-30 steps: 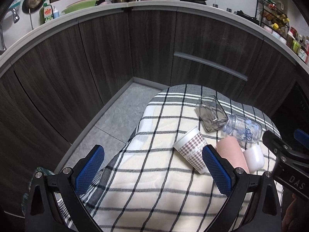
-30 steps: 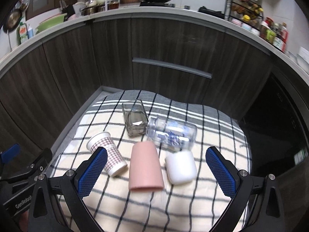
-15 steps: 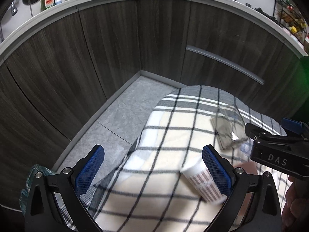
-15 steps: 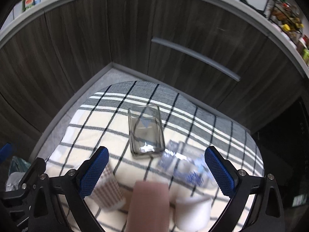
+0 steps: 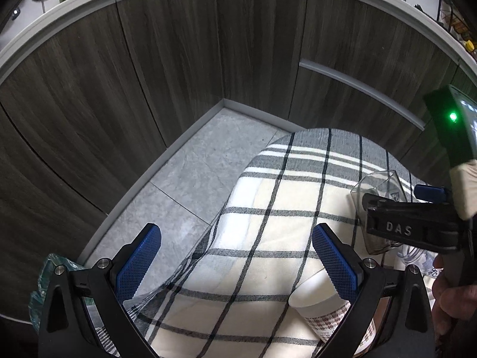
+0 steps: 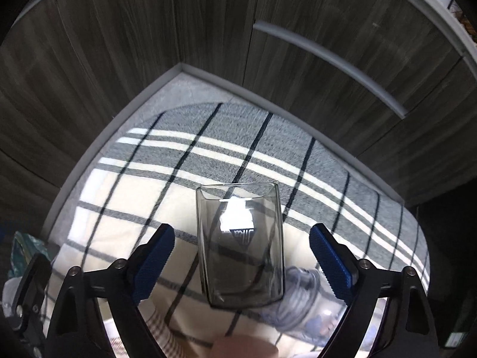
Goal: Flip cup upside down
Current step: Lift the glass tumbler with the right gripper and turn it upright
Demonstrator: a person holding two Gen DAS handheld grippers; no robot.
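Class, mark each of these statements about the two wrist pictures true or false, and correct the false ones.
1. The glass lies on its side between the open right tongs. True.
2. The right tongs are shut on the glass. False: both pads stand clear of it, with cloth showing on each side.
3. The left tongs are open and hold nothing. True.
4. The paper cup stands upright in the middle of the cloth. False: it lies tipped over by the left tongs' right pad.
5. A printed clear bottle lies just behind the glass's near end. True.
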